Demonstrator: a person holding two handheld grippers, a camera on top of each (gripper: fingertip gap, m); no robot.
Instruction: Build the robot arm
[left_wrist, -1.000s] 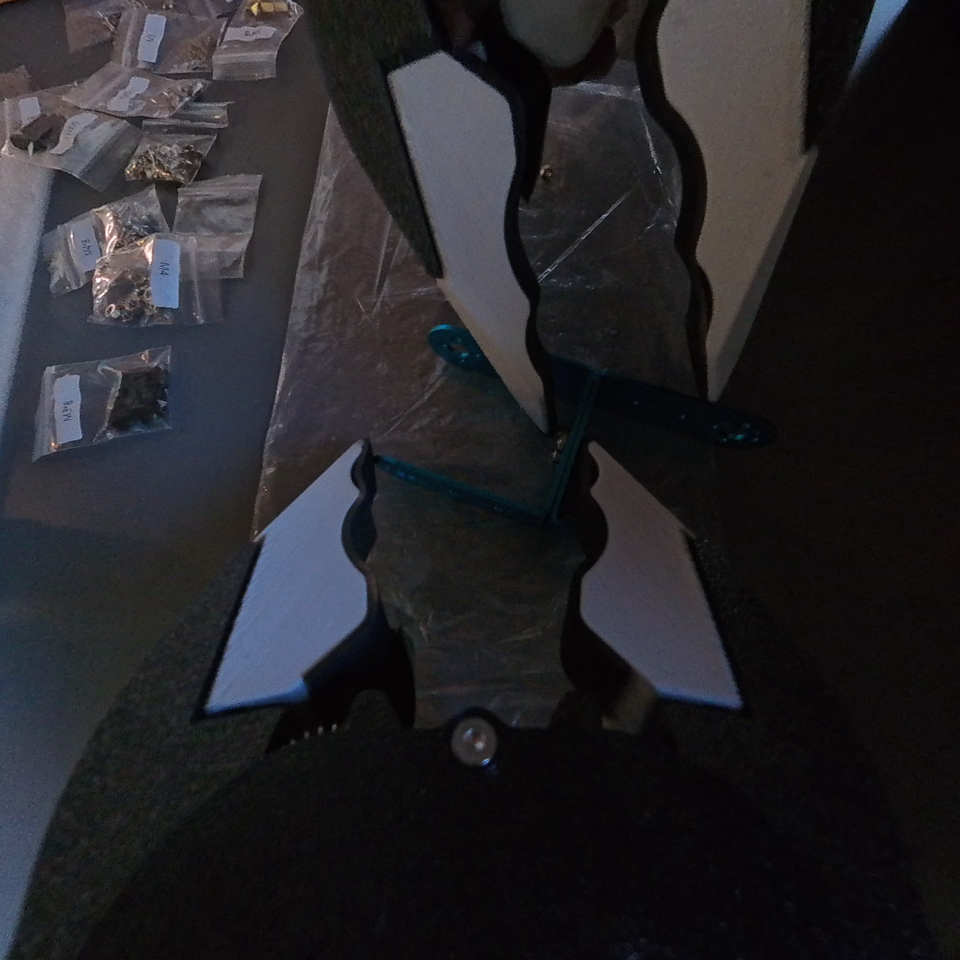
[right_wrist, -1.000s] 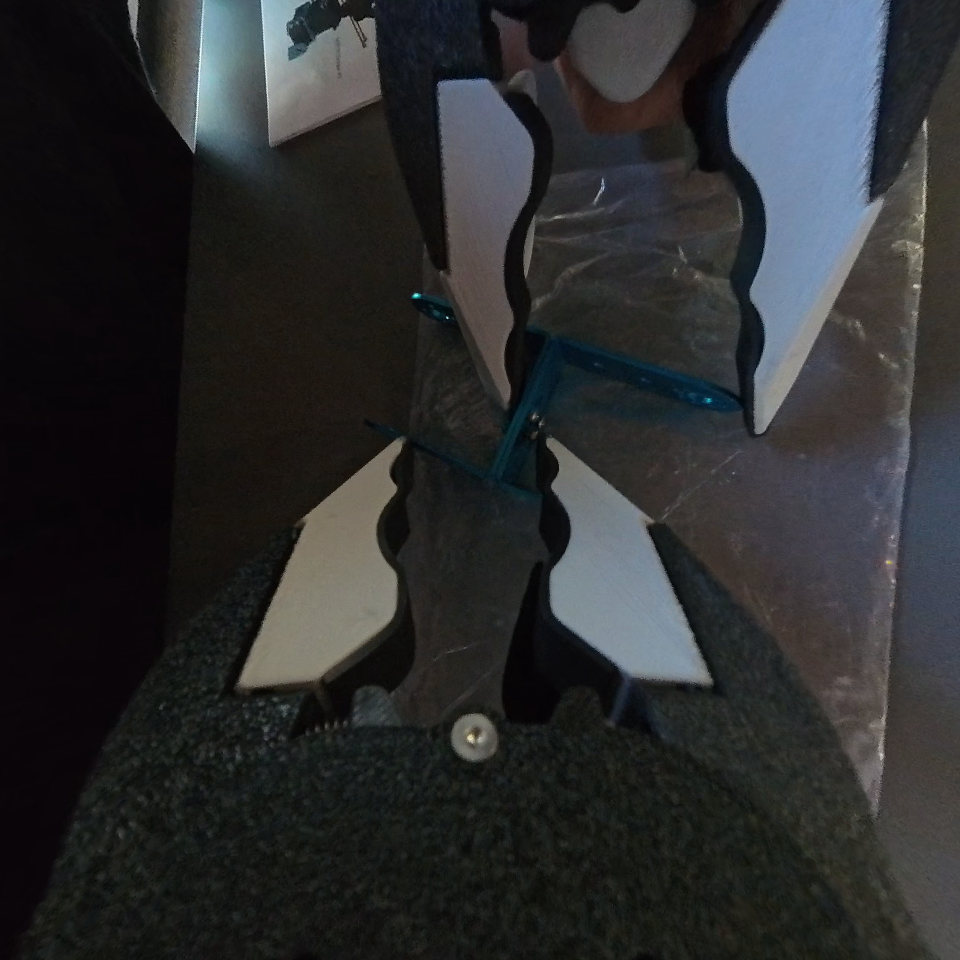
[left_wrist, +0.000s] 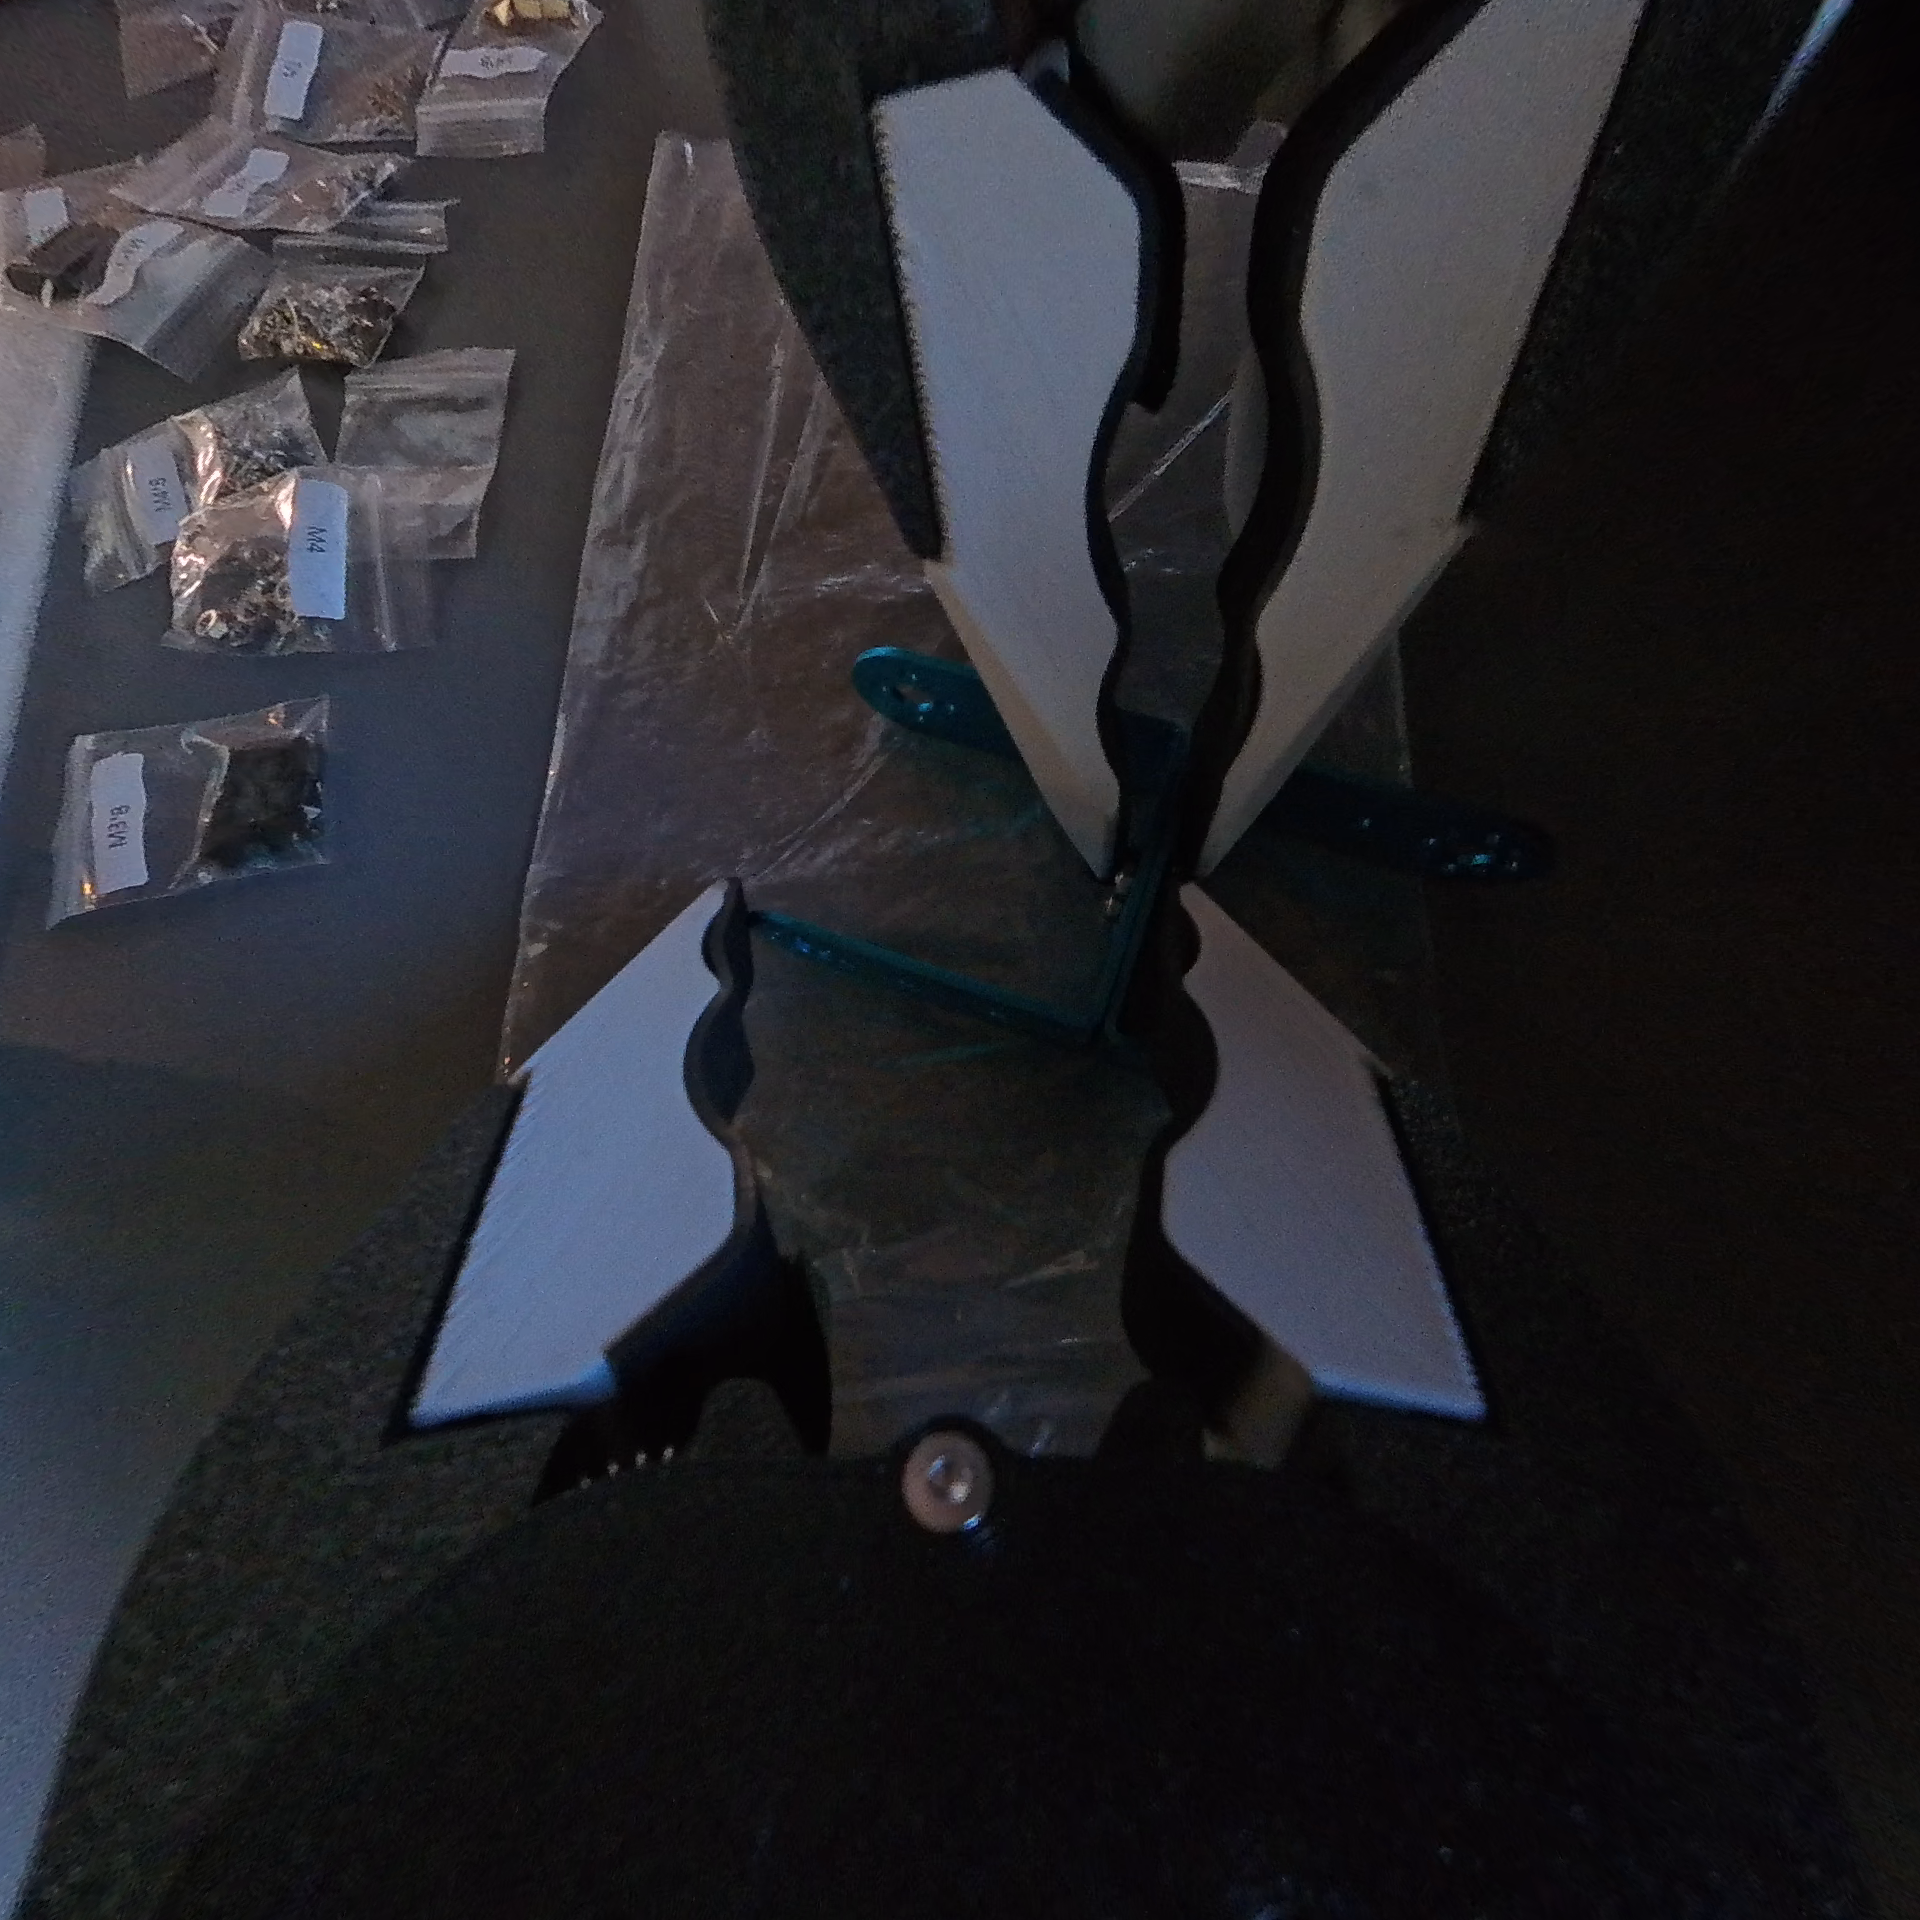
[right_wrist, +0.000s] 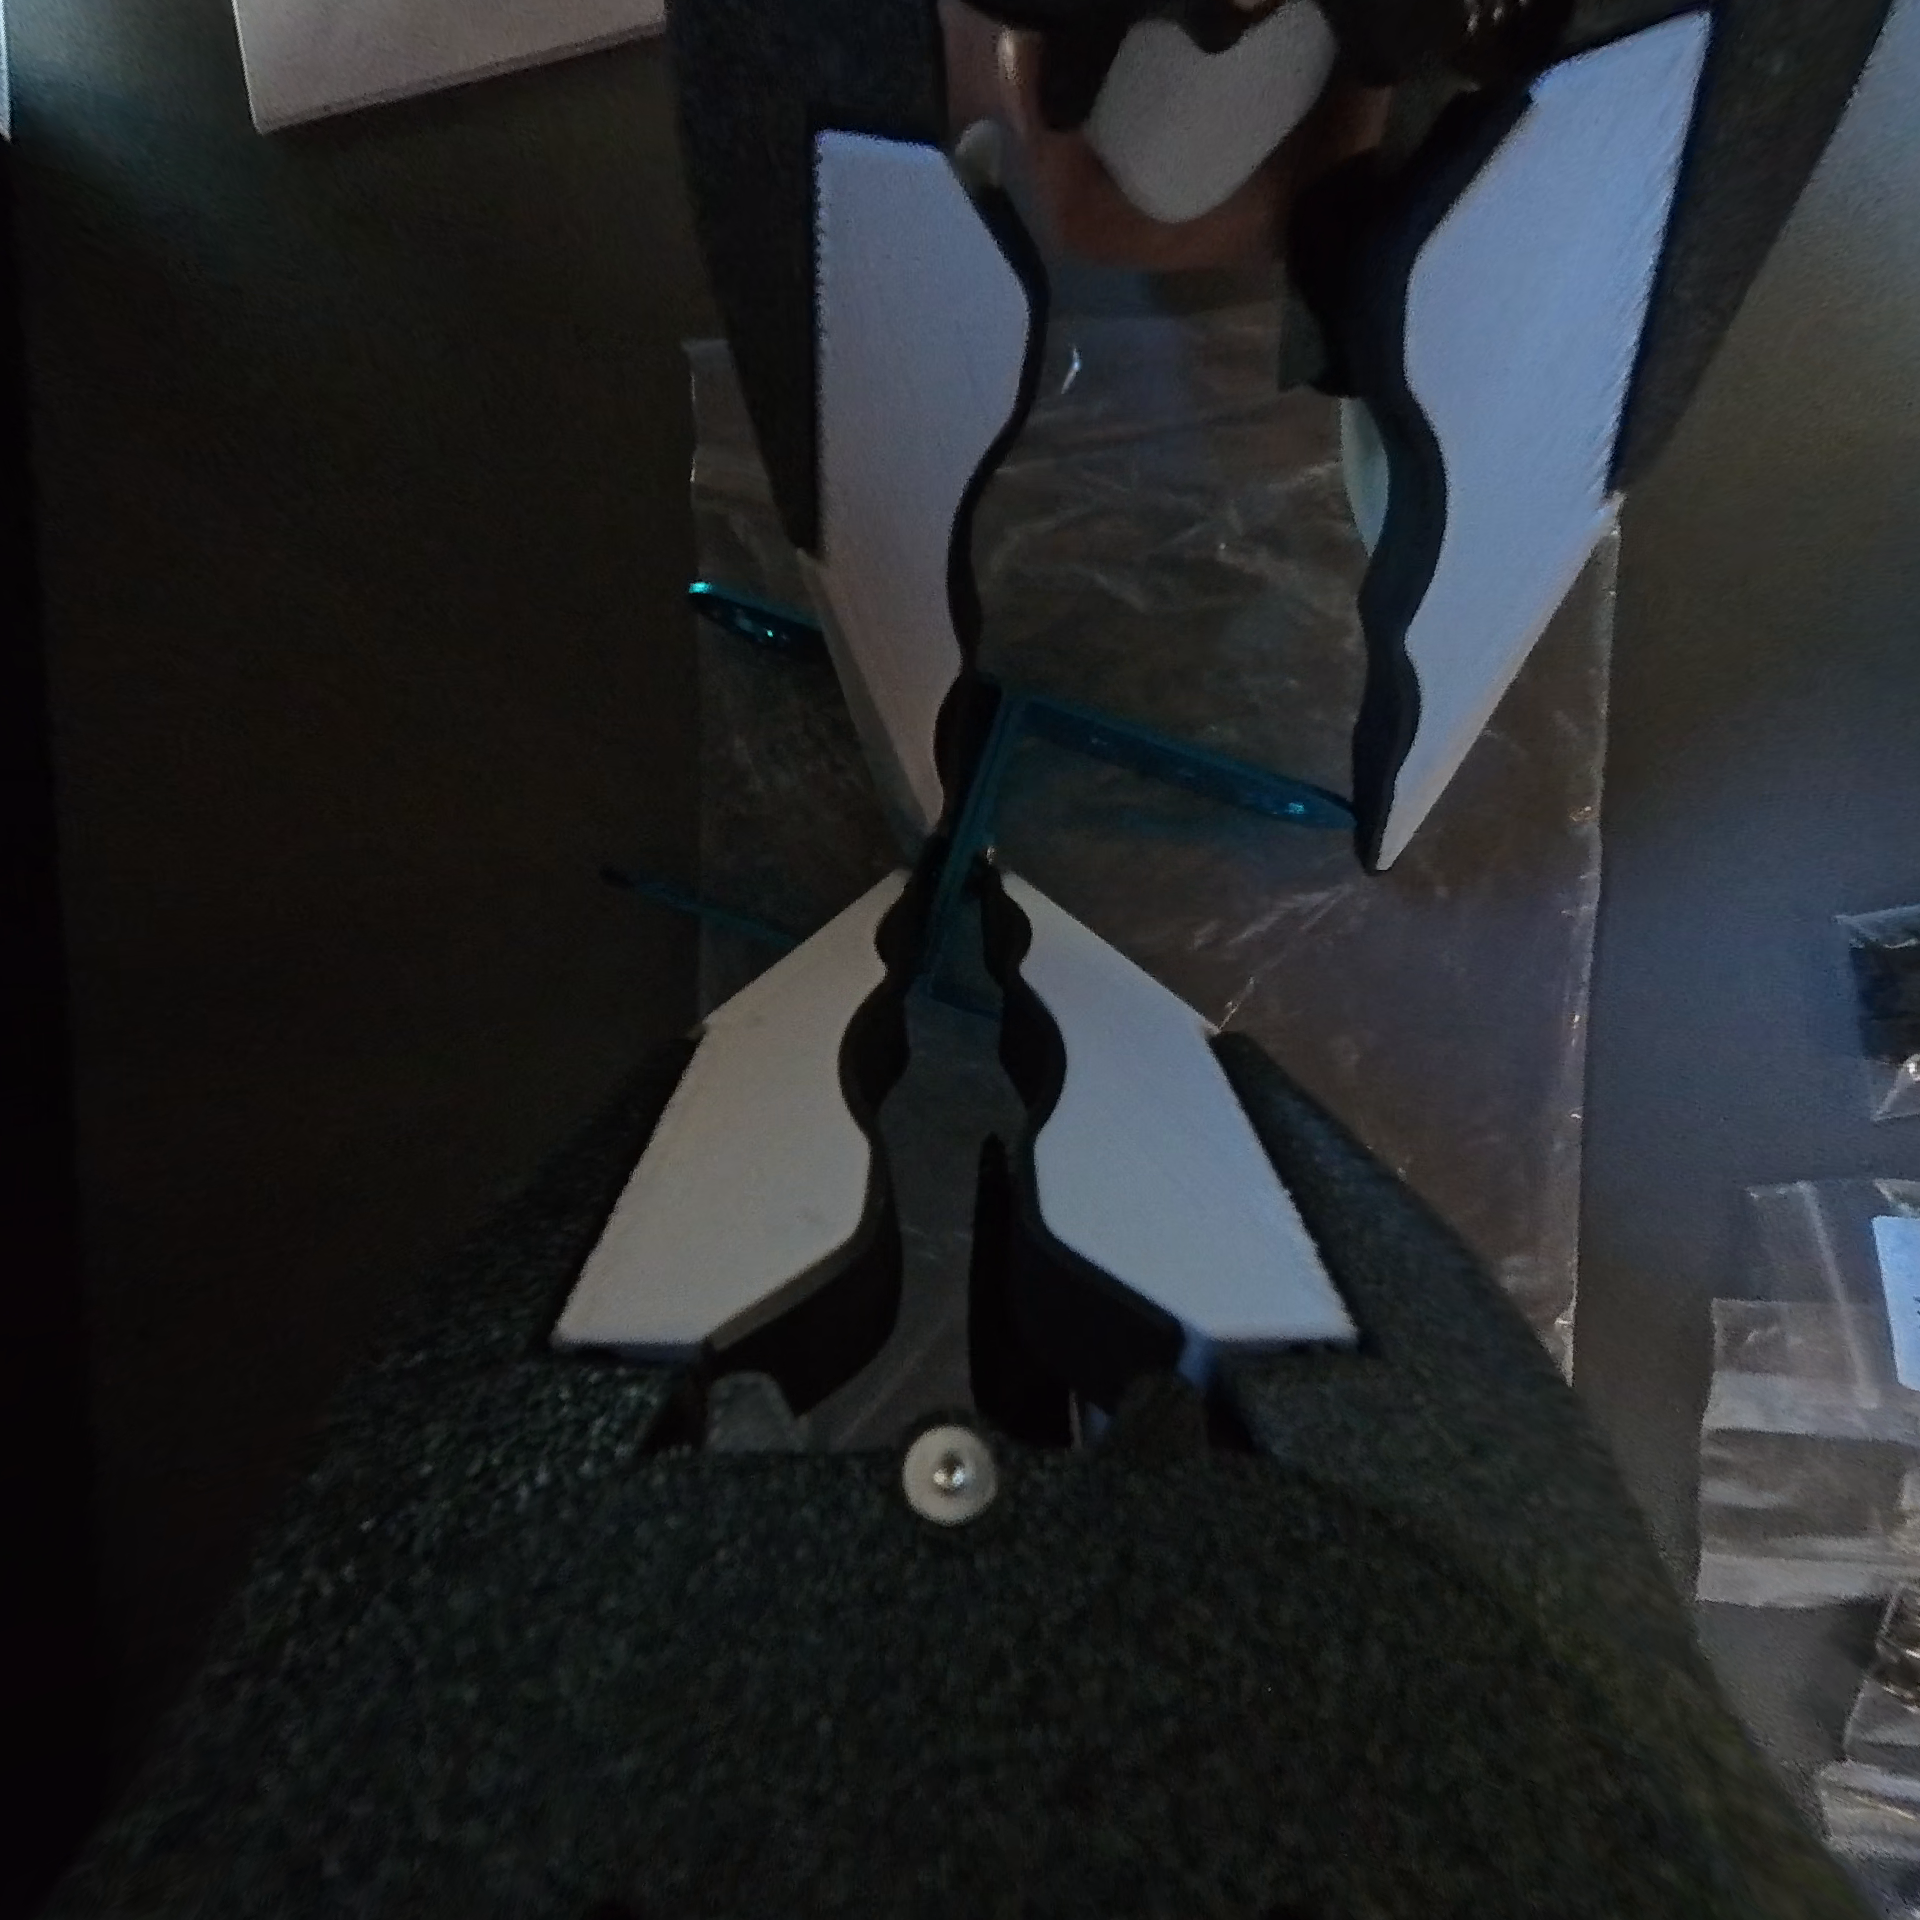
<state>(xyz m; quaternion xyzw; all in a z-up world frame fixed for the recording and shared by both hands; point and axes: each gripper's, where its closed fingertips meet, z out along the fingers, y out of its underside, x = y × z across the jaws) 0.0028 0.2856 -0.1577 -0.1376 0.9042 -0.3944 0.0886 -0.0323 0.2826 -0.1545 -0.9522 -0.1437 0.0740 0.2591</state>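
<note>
A teal metal bracket made of perforated strips joined at right angles lies on a clear plastic sheet. My right gripper is shut on the bracket's upright plate. In the left wrist view it comes in from the top, with both tips pinching that plate. My left gripper is wide open around the bracket, its right fingertip beside the upright plate. In the right wrist view the left gripper faces mine, open, and one teal strip runs between its fingers.
Several small zip bags of hardware lie on the dark table to the left in the left wrist view. They show at the right edge of the right wrist view. A white sheet lies at the far left there.
My right gripper has closed from open onto the bracket's upright plate. My left gripper stays open in about the same place.
</note>
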